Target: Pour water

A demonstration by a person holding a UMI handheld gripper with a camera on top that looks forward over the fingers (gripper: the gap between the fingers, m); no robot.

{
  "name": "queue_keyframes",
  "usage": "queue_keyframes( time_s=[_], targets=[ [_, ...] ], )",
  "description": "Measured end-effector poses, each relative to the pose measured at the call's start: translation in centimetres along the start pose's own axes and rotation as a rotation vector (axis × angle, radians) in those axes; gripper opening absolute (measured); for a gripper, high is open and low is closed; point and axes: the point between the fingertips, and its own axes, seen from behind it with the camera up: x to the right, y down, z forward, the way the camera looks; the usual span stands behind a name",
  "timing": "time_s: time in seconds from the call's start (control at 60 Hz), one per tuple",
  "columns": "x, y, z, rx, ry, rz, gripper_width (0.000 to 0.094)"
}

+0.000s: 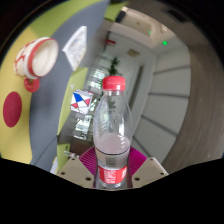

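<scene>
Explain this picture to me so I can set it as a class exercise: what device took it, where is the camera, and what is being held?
This is one view, taken by a wide-angle camera riding on a handheld two-finger gripper; a person carries it, and no robot arm is involved. The camera looks forward along the fingers, whose pink pads show at the bottom. Between them is a clear plastic bottle with a red cap and red label, which the fingers appear to press from both sides. The whole scene looks tilted. Beyond the bottle lies a yellow-green surface carrying a white cup with red trim and a red disc. Whether water is inside the bottle cannot be told.
</scene>
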Motion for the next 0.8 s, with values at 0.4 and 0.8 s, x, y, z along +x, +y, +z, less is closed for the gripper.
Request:
queue_keyframes(
  time_s=[0.4,0.8],
  targets=[
    [-7.0,-7.9,0.3,0.206,-0.056,-0.400,0.0369],
    [0.9,-5.8,-0.8,0.103,-0.135,0.609,0.0371]
  ],
)
